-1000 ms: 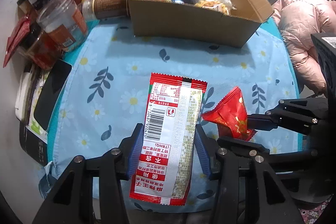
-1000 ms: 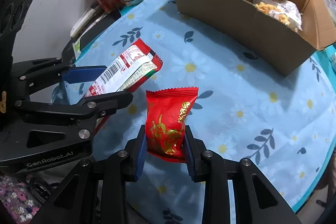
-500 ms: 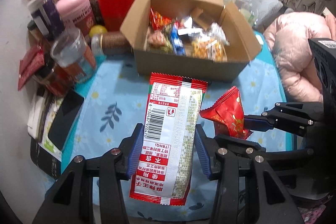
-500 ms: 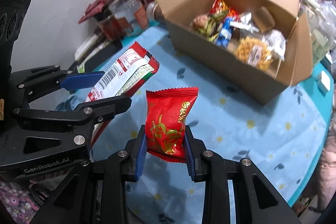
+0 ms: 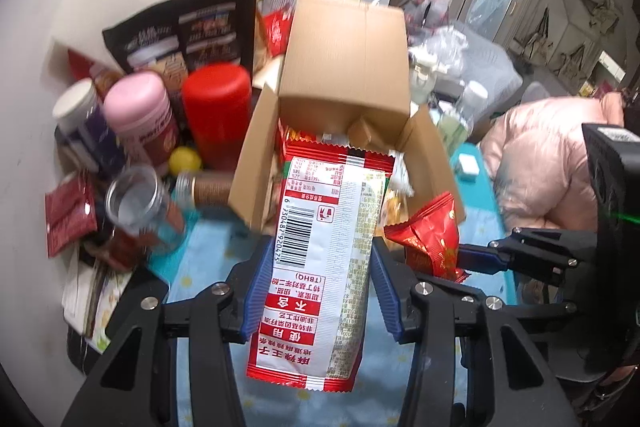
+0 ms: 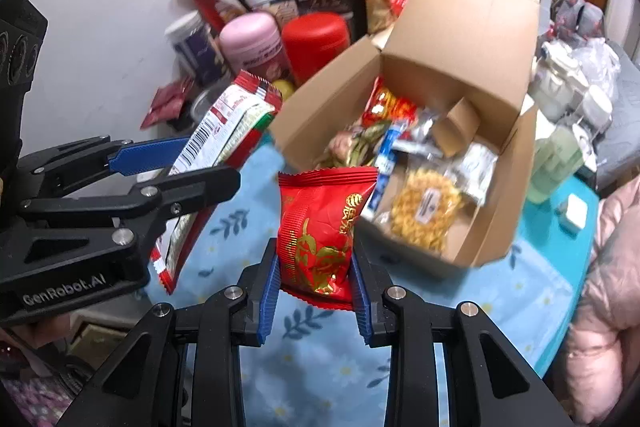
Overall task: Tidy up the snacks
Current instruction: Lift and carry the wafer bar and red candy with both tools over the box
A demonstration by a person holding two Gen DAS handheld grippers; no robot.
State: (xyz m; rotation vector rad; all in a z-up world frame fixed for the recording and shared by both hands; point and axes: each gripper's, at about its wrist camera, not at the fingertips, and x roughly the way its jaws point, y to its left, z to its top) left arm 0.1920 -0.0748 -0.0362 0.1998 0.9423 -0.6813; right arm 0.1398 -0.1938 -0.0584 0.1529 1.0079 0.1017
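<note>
Your left gripper (image 5: 318,289) is clamped on the long red-and-white snack packet (image 5: 320,267), blue pads pressing both of its edges, barcode side facing the camera. Your right gripper (image 6: 316,291) is closed around the small red pouch (image 6: 322,227) (gold print on its front), gripping its lower half. Both snacks hang above the floral blue tablecloth (image 6: 520,291). Just ahead of both sets of fingers sits the open cardboard box (image 6: 452,39), already holding wrapped snacks. Beyond your left gripper, left of the box, stand a pink jar (image 5: 140,115) and red canister (image 5: 218,107).
</note>
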